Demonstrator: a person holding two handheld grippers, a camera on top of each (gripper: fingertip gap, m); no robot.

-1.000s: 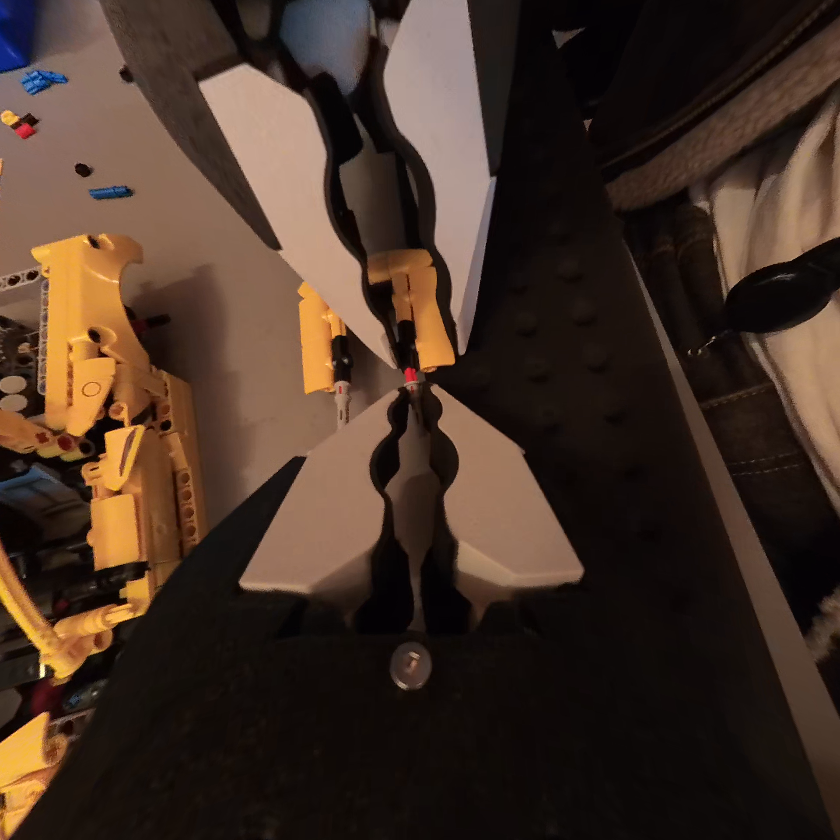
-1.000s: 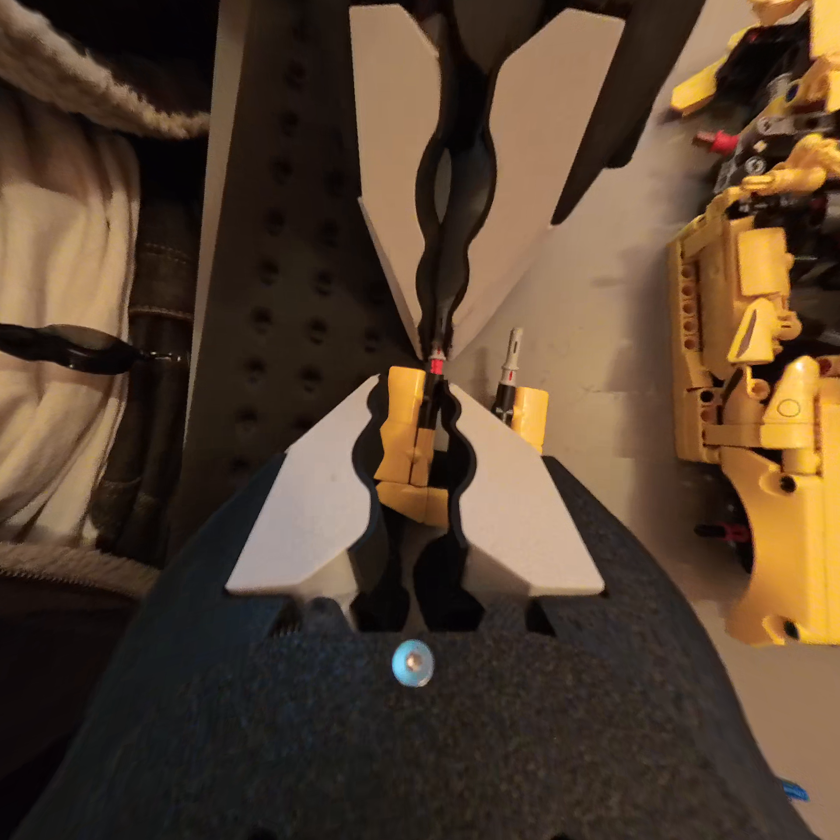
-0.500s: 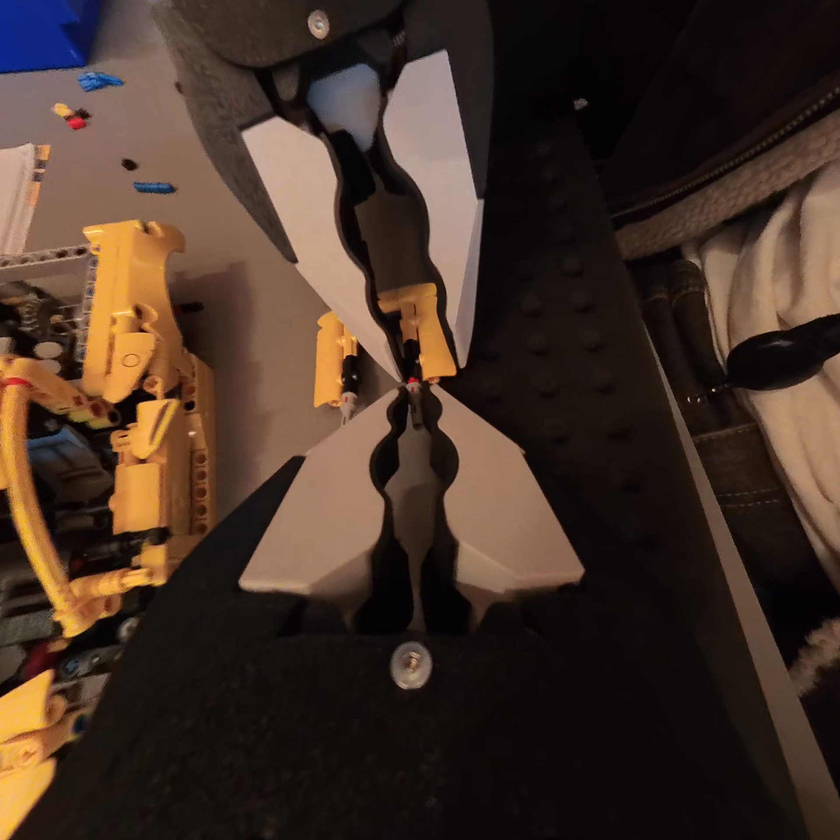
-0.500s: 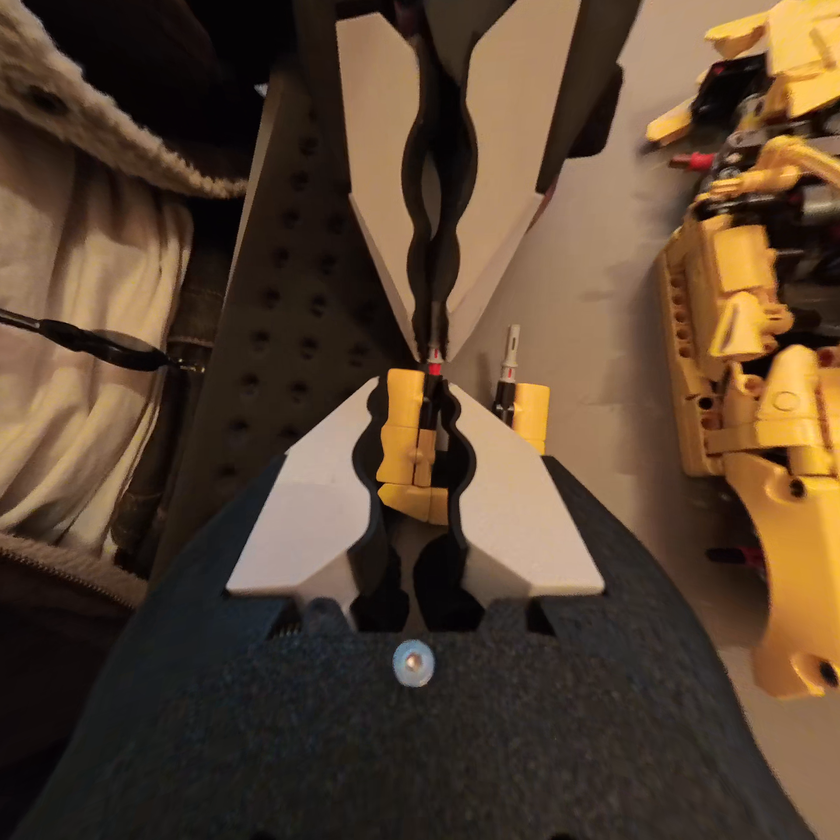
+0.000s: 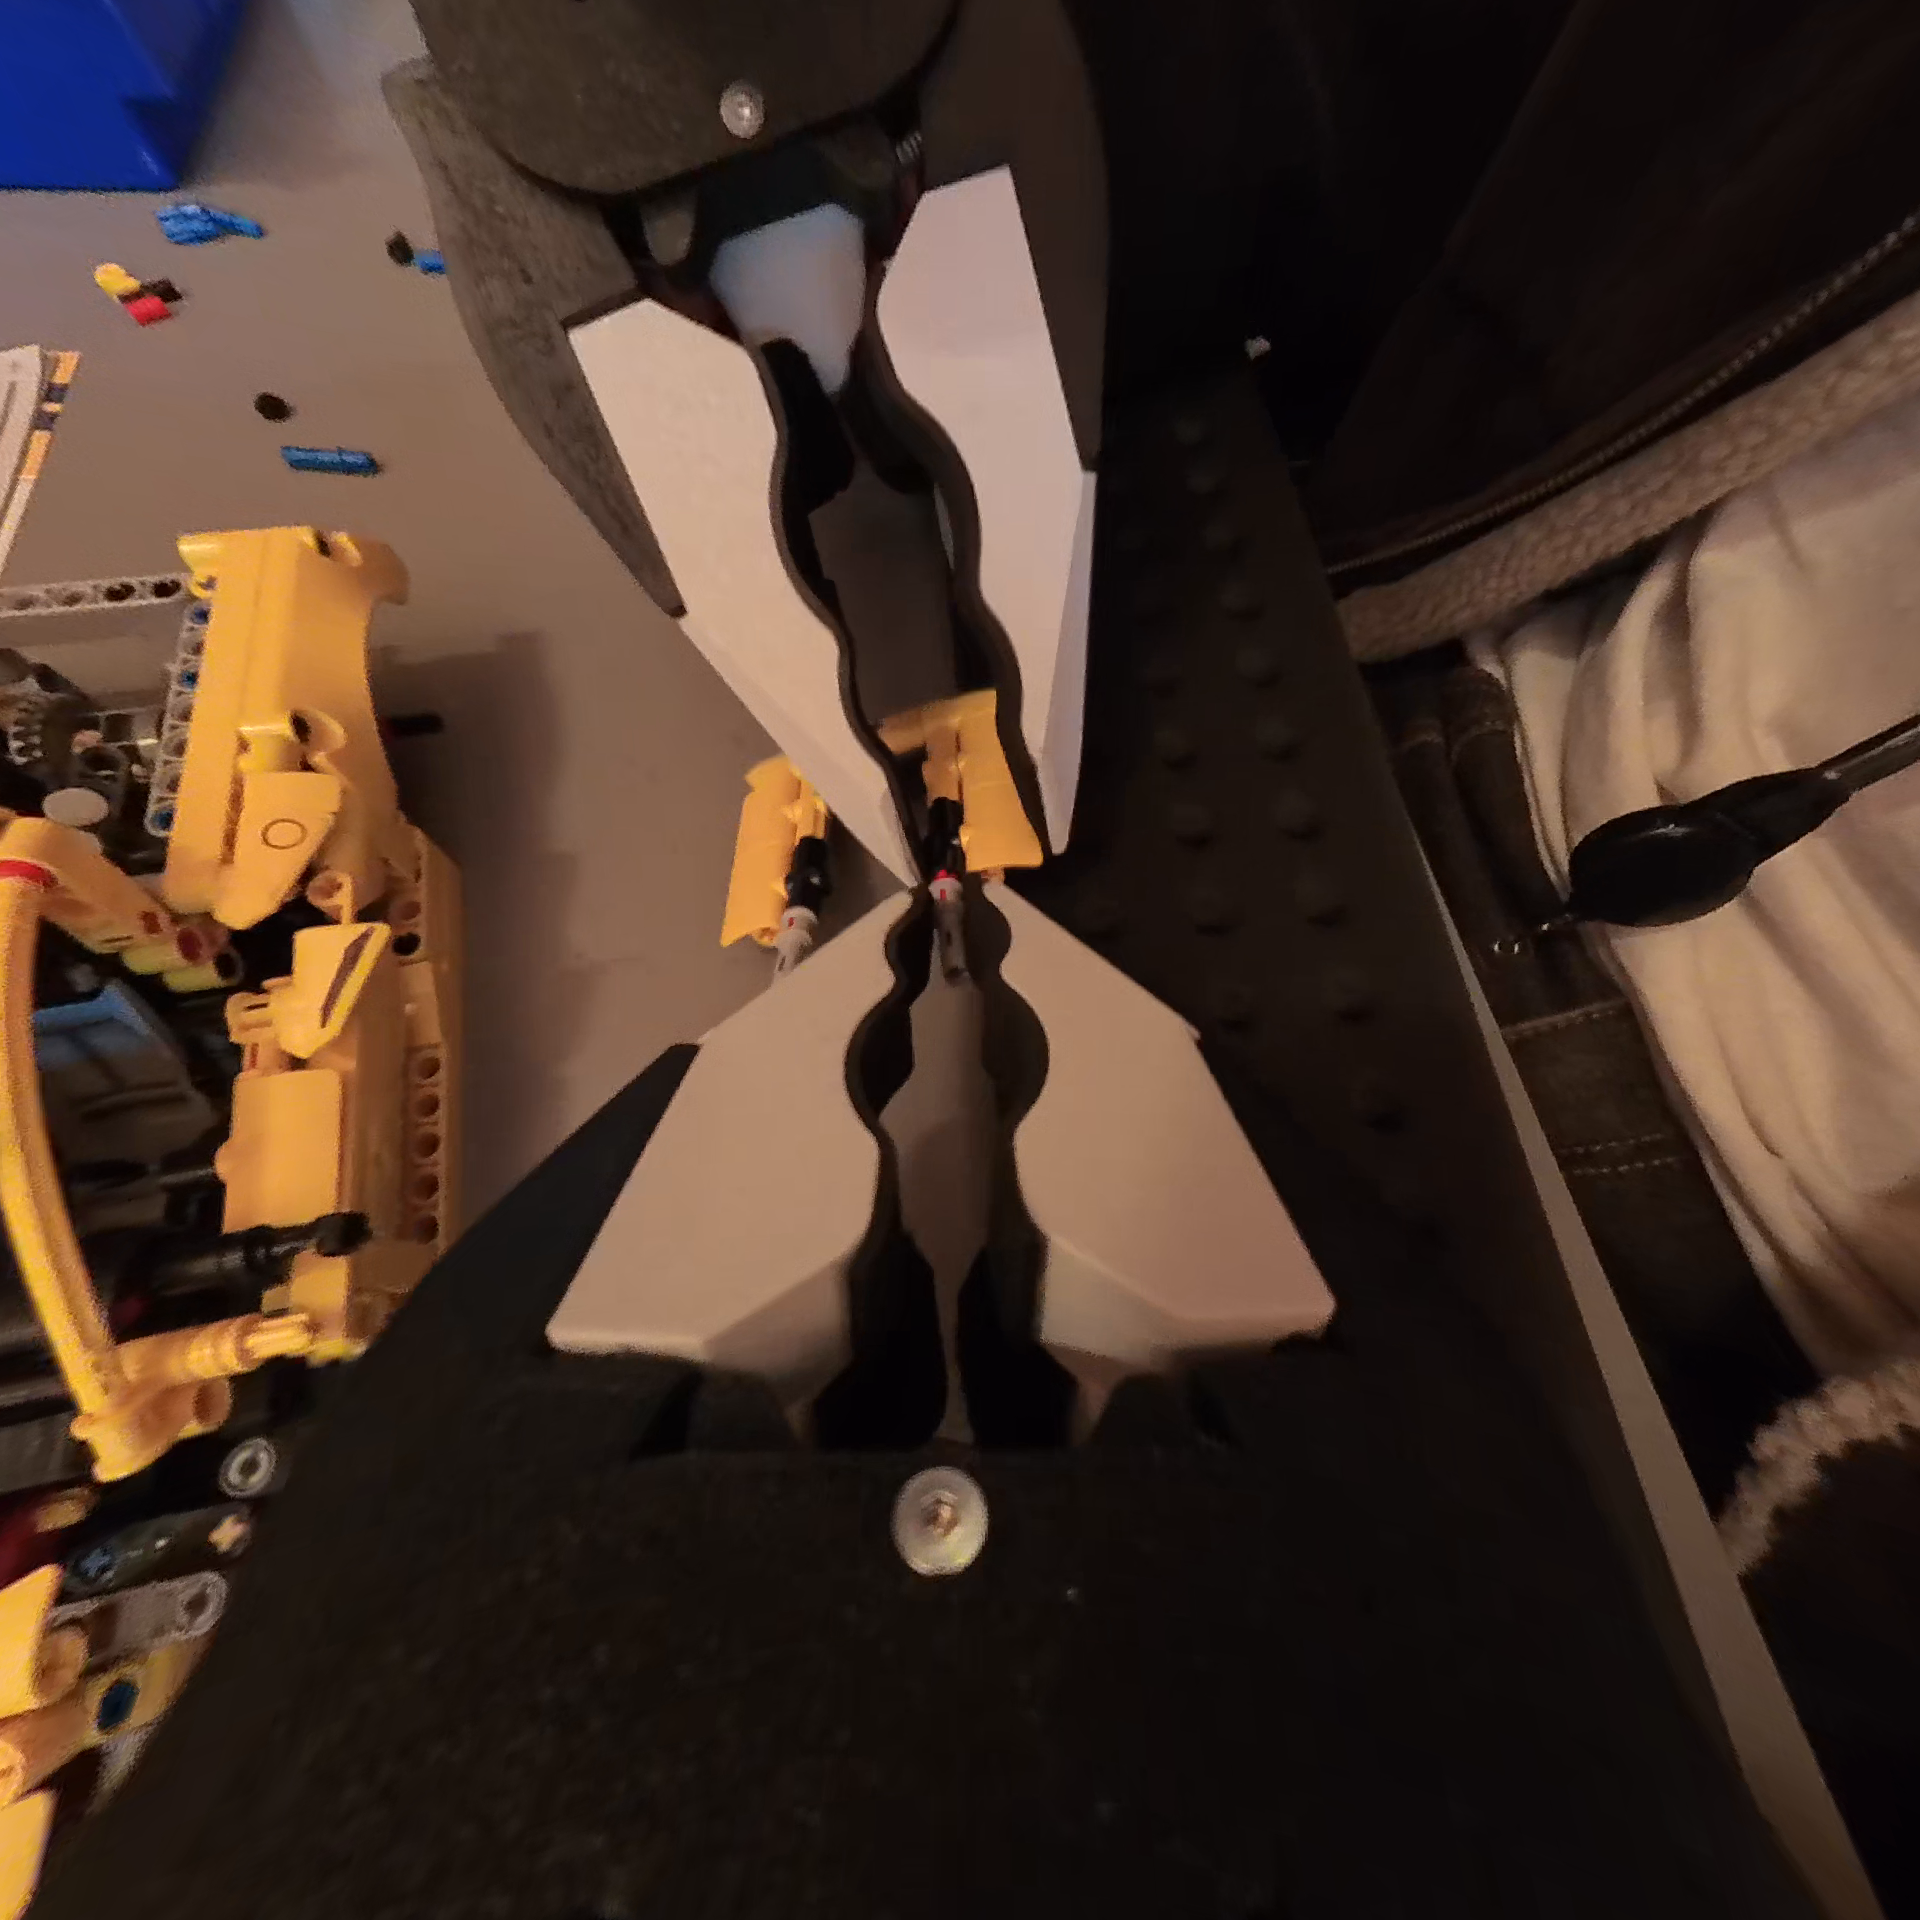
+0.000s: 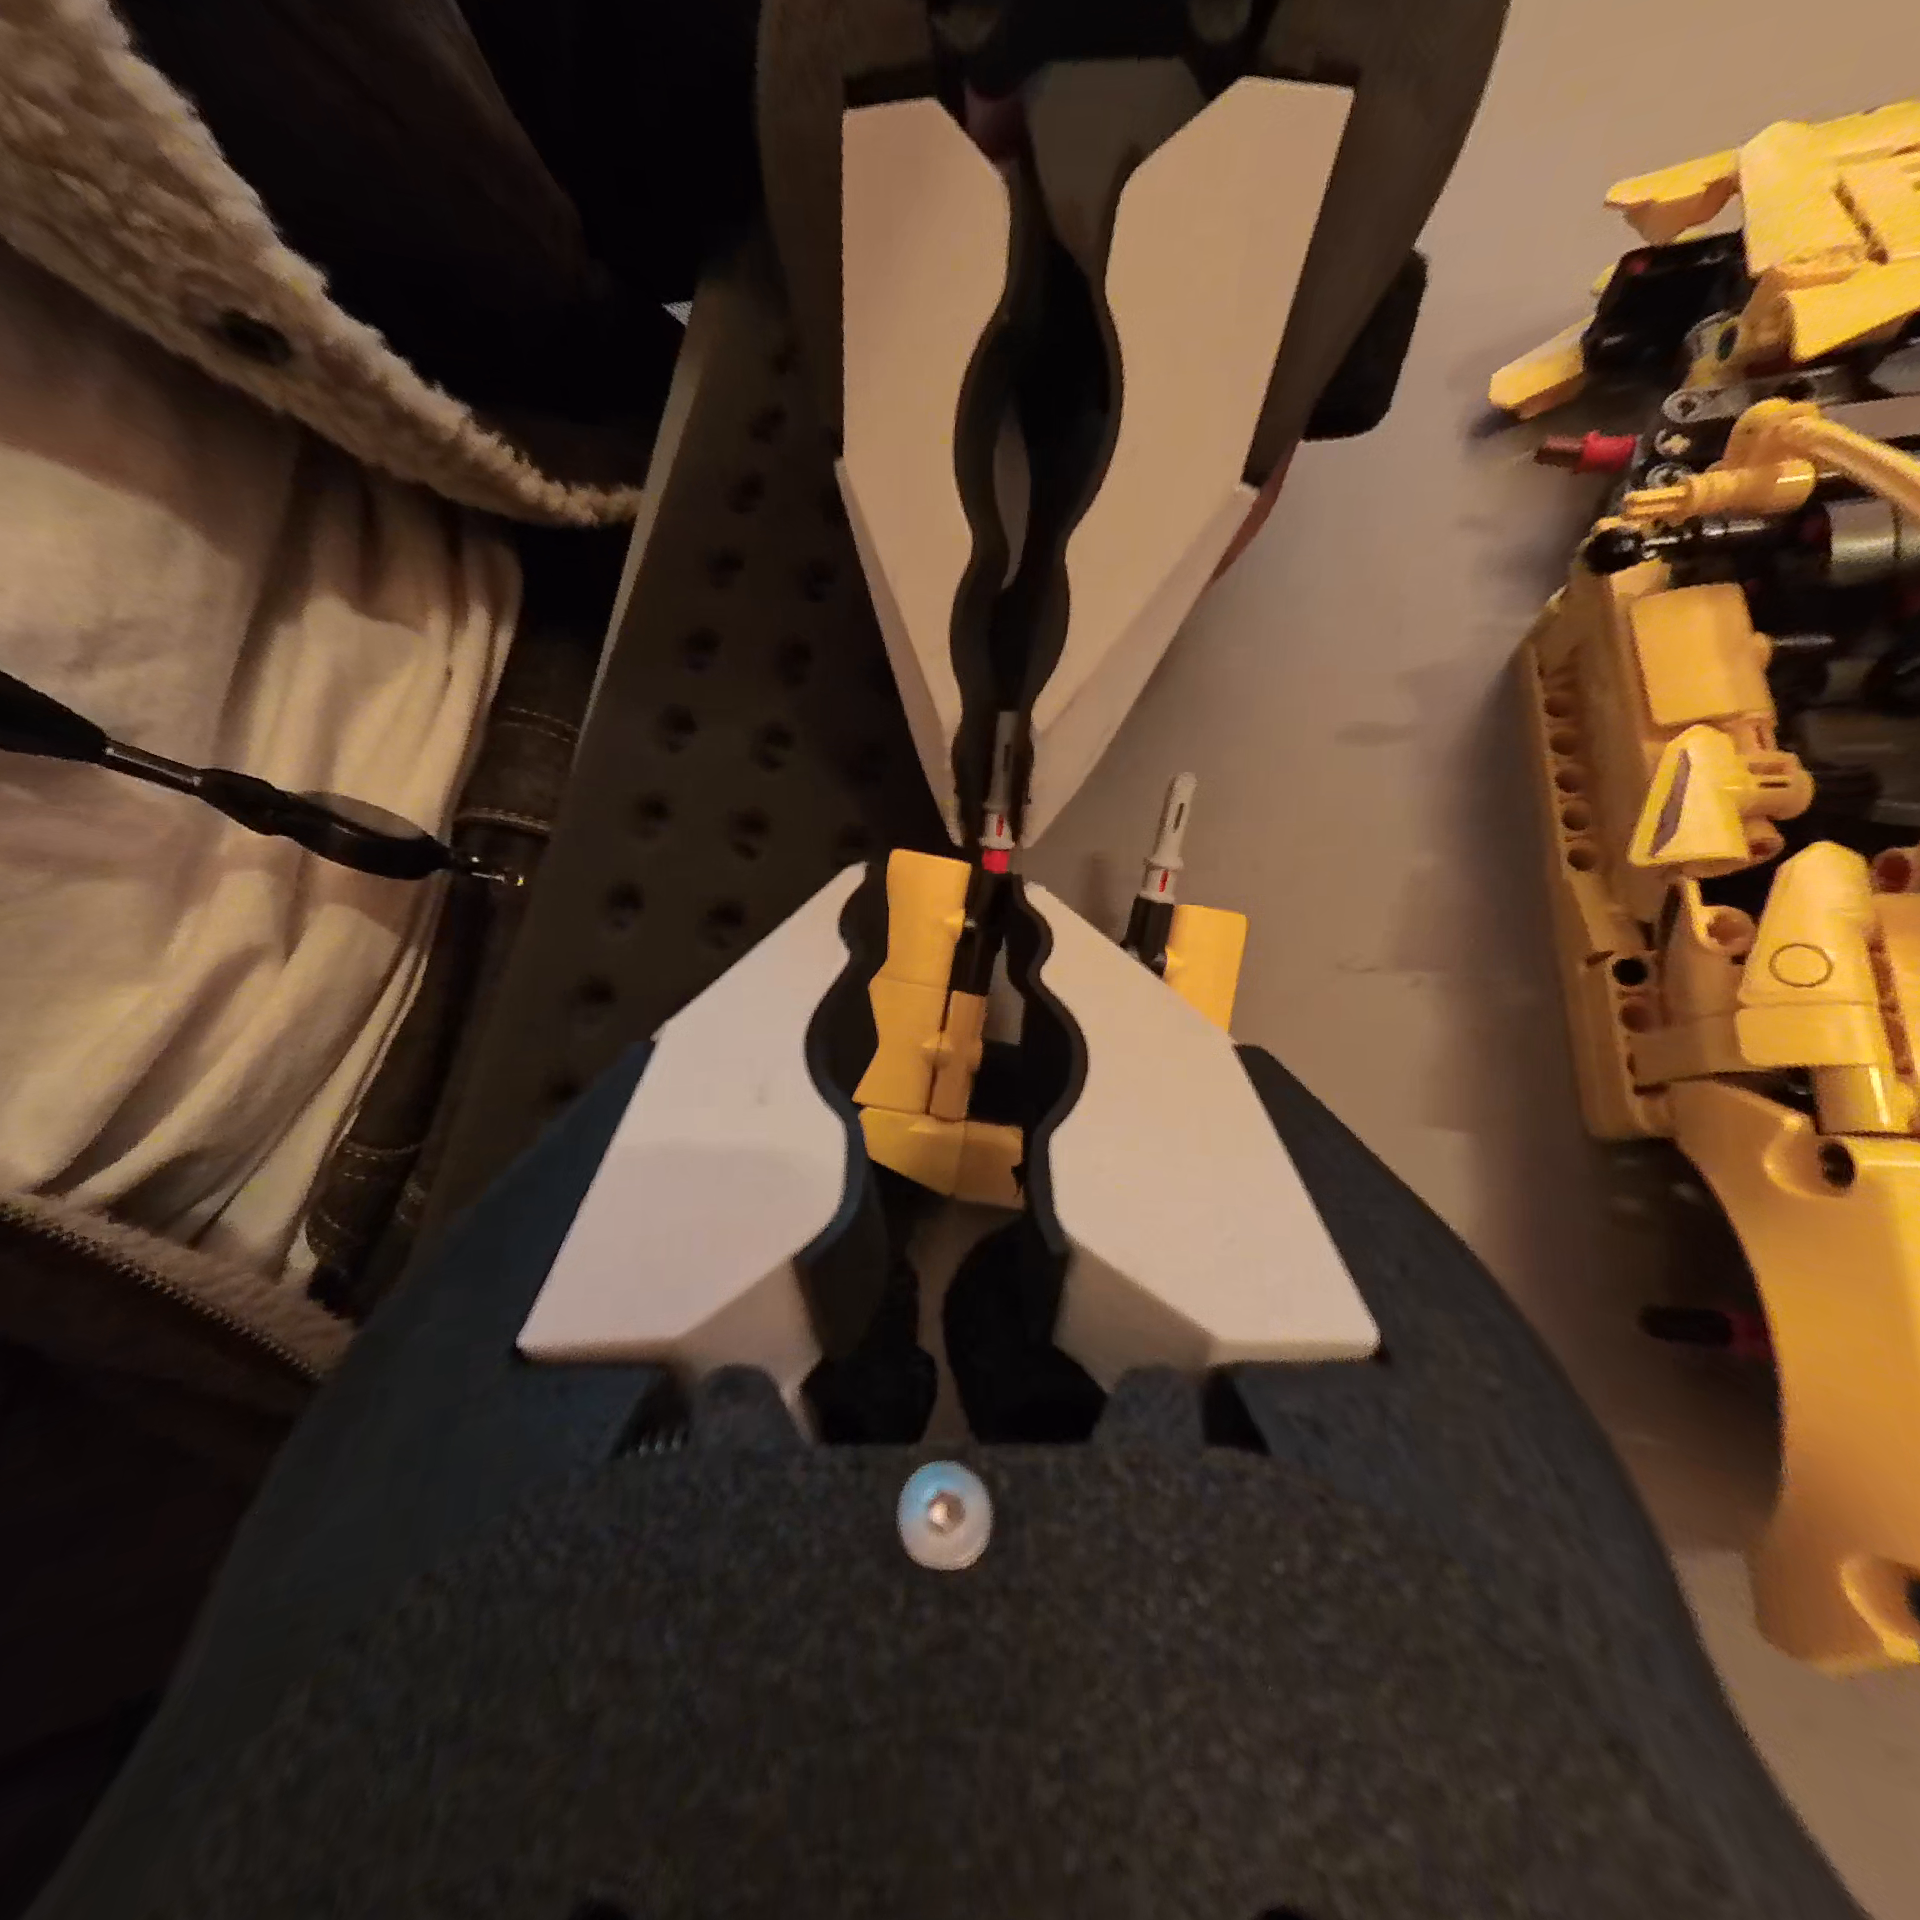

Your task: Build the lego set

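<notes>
My right gripper (image 6: 940, 883) is shut on a small yellow lego assembly (image 6: 935, 1018) with a black rod running through it. My left gripper (image 5: 951, 914) meets it tip to tip and is shut on the thin grey pin (image 5: 954, 940) that sticks out of that rod. The pin has a red mark. In the right wrist view the left gripper (image 6: 992, 821) comes in from above, pinching the pin (image 6: 1000, 769). In the left wrist view the right gripper (image 5: 977, 857) comes in from above with the yellow assembly (image 5: 977, 790). A second, similar yellow piece (image 6: 1195, 935) with its own pin lies on the table beside them.
A large yellow lego vehicle model (image 5: 281, 831) (image 6: 1714, 935) lies on the table to one side. A dark studded plate (image 5: 1247, 831) lies under the grippers, by the table edge and a person's clothing (image 6: 208, 727). Loose small pieces (image 5: 322, 457) and a blue bin (image 5: 94, 83) lie farther off. Left and right tips are no more than a few centimetres apart. The dark studded plate (image 5: 1247, 831) lies around 5 cm away from my right fingertips. Seen from the right wrist view (image 6: 665, 905) as well.
Both grippers stay shut and tip to tip. They have shifted over the table, so the yellow model sits differently in both views. A little more of the grey pin shows between the tips.
</notes>
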